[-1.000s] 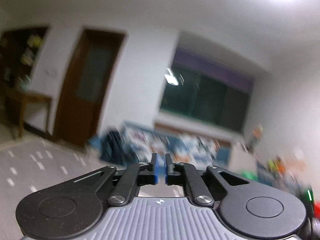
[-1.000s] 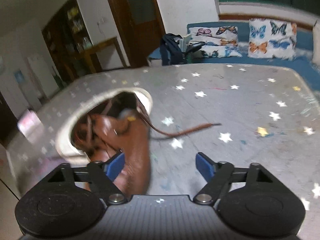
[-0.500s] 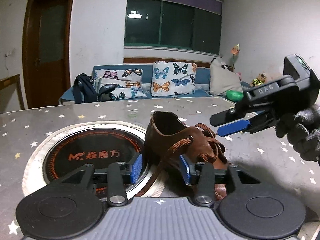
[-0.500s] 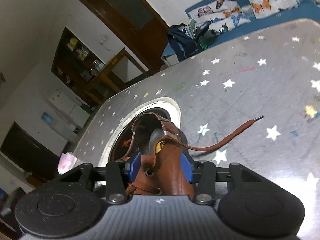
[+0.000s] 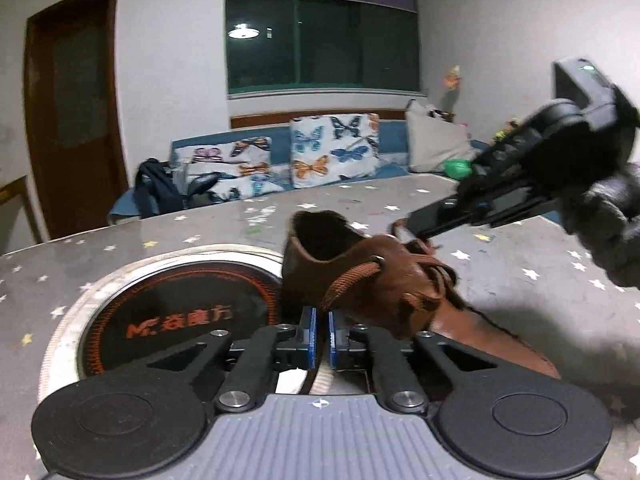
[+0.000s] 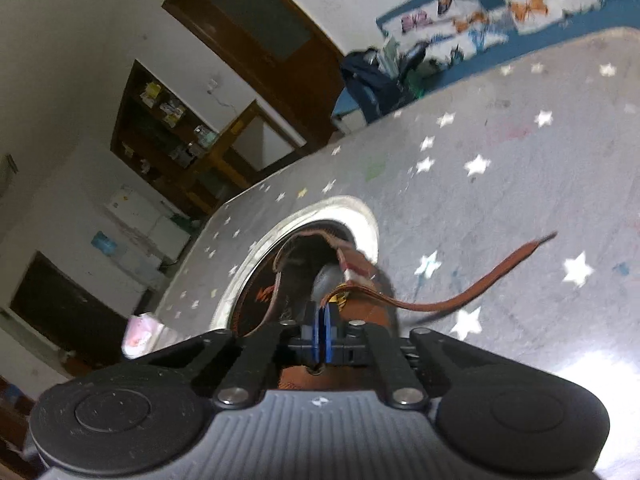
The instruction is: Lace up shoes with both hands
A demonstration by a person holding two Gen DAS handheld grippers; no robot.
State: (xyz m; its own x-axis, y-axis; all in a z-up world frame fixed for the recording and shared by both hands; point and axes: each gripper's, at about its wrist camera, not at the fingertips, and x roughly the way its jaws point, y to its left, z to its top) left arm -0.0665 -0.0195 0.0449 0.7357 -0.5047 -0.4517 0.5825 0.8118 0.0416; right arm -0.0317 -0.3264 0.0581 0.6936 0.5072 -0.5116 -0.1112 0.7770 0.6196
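- A grey tabletop strewn with small white and yellow stars fills the lower part of both views; behind it stands a blue sofa with butterfly-print cushions.
- A round black inset plate with orange lettering and a pale metal ring is sunk into the tabletop, left of the shoe in the left wrist view.
- A brown leather lace-up shoe rests on the tabletop, its heel over the edge of the round plate and its toe pointing toward the camera's lower right.
- The right gripper comes in over the shoe's top; its blue pads are pressed together with almost no gap, just above the tongue. Whether the lace is pinched between them I cannot tell.
- The left gripper sits low beside the shoe's near flank, its blue pads drawn close with a narrow slit between; a strand of lace runs down into that slit, so it appears clamped on it.
- A flat brown shoelace trails from the eyelets out to the right across the tabletop, its dark tip lying free among the stars.
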